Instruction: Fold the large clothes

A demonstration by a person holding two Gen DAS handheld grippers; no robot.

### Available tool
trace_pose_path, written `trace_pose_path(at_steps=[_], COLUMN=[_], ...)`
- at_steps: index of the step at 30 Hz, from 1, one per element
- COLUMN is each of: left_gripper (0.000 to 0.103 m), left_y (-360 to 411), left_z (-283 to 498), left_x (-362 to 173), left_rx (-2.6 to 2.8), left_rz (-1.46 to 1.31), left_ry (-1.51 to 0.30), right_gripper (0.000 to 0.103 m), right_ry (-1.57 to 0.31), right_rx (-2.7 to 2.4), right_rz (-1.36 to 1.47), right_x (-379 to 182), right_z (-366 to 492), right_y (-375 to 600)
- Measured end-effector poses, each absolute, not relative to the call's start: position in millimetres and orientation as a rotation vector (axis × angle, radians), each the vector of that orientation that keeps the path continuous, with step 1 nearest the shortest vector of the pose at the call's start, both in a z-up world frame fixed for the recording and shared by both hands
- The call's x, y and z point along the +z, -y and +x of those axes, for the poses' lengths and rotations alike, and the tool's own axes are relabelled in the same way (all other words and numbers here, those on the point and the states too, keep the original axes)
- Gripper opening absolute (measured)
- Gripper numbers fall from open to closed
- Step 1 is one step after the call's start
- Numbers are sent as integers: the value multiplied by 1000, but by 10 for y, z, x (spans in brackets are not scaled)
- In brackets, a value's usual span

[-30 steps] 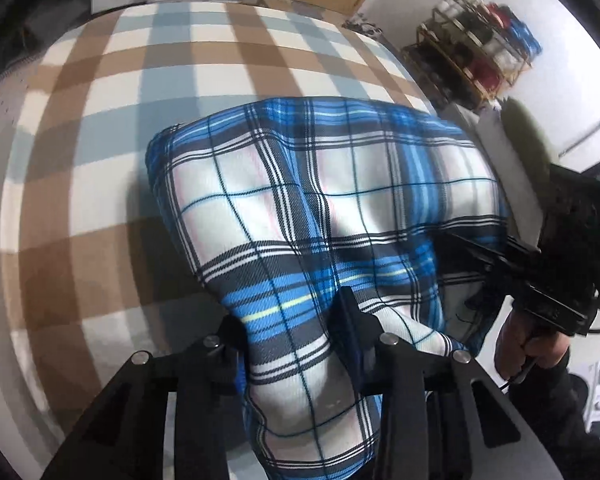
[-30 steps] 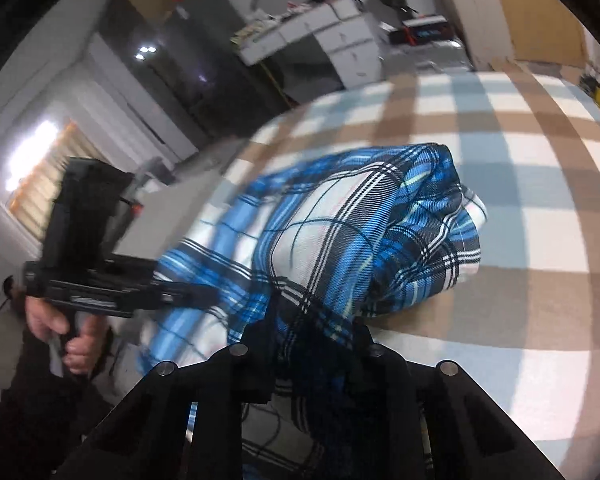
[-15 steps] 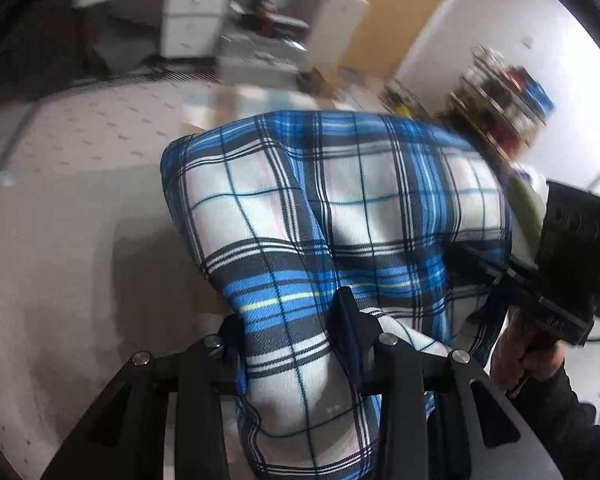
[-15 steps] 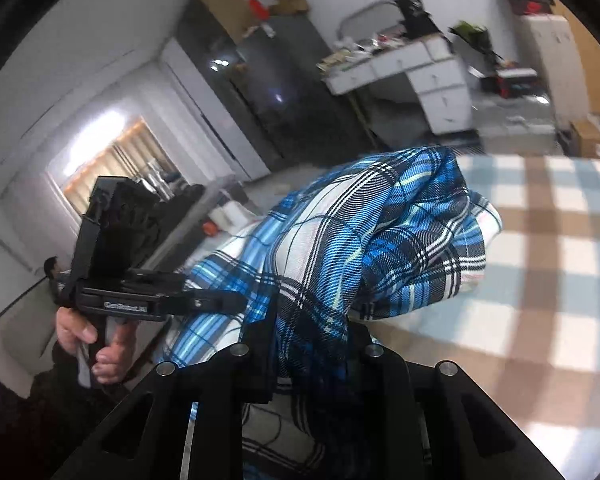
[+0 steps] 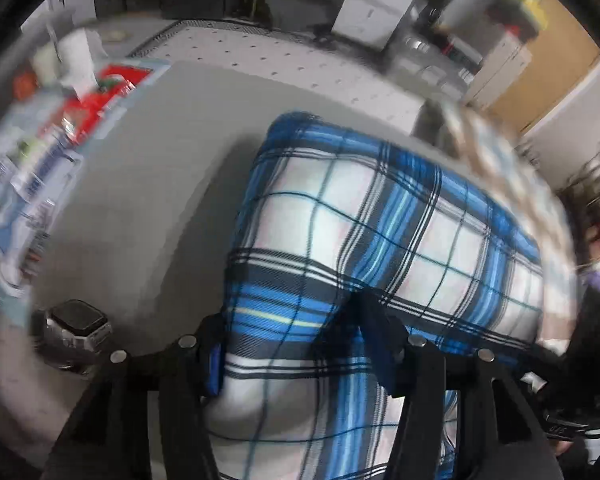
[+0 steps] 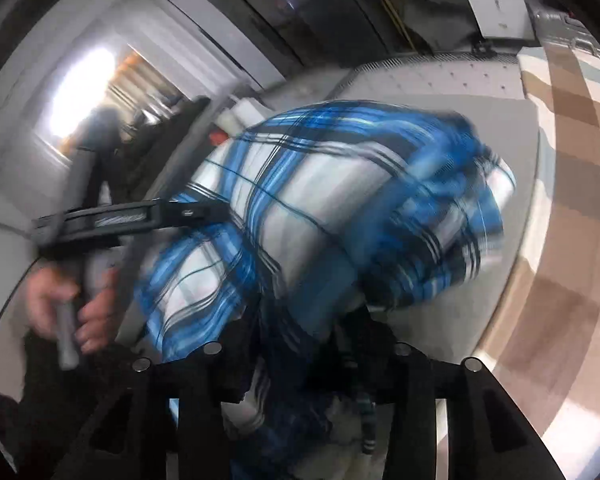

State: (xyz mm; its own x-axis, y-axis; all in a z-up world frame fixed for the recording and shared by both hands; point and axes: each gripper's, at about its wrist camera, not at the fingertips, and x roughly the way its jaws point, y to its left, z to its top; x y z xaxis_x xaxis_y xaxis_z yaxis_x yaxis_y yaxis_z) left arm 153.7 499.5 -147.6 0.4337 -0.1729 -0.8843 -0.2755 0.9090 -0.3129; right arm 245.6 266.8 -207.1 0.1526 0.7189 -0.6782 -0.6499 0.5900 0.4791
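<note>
Nearest to me, my left gripper point(image 5: 292, 344) has its black fingers point(image 5: 374, 340) opening, with a thick bunch of the blue, white and black plaid woven garment point(image 5: 360, 216) between them; the cloth fills the gap, but I cannot tell whether the pads press on it or merely flank it. My right gripper point(image 6: 296, 352) is opening too, a dark bundle of the same fabric sitting between its fingers point(image 6: 236, 364), and there as well the blur hides whether I have real hold. In the right wrist view my left hand point(image 6: 60, 304) shows around the other tool's handle, off to the left of the cloth. The garment hangs forward from both grippers as a rounded, folded bundle, its far end over the plain grey worktop point(image 5: 148, 208), and I judge it is being let down there. It looks soft, limp and fairly light, several layers thick, with a woven surface that should not slip much; it will sag wherever it is unsupported, so the best hold is on the folded edge near each corner, gathering all layers at once. To the left on the worktop sits a small dark square-faced object point(image 5: 74, 320), perhaps a watch, near enough to catch the cloth. Farther off lie a blurred red and blue clutter point(image 5: 80, 100), the brown, blue and white checked bedcover point(image 6: 572, 200), and white drawer units point(image 5: 380, 0).
</note>
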Motion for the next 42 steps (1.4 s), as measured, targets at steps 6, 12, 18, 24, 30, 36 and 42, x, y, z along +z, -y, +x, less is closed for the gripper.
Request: trace_pose_path(at_steps=[6,12,18,24,30,36,42], left_gripper=[52,60,60,65,71,73,80], left_y=[-5123,-4535,-4256,-4226,-4207,-4135,-4111], left_z=[1129,1148,1141,1247,1152,918,897], left_x=[-984,-1295,-1945,-1983,-1915,-1740,-1807], left_rx=[151,-21,39,51,81,157,166], left_rz=[-363,-246,-157,-127,-124,-129,-148], left_ry=[-956,-960,-940,-947,-910,-875,-886], right_gripper=[61,40,20,22,19,20,23], right_ry=[-712,-544,-757,-735,-836,-798,-771], right_rx=[988,957,866,904,1055,1064,1033], right_rz=[-130,-392,-579,-591,-631,-424,-368], right_x=[-1628,-1216,-1963,-1667,-2205,-2386,-2768], right_z=[2006,2158,2771,2412,1826,1888,1845], right_y=[-2201,-3079,-3454,-3141,-2960,-2785,-2711])
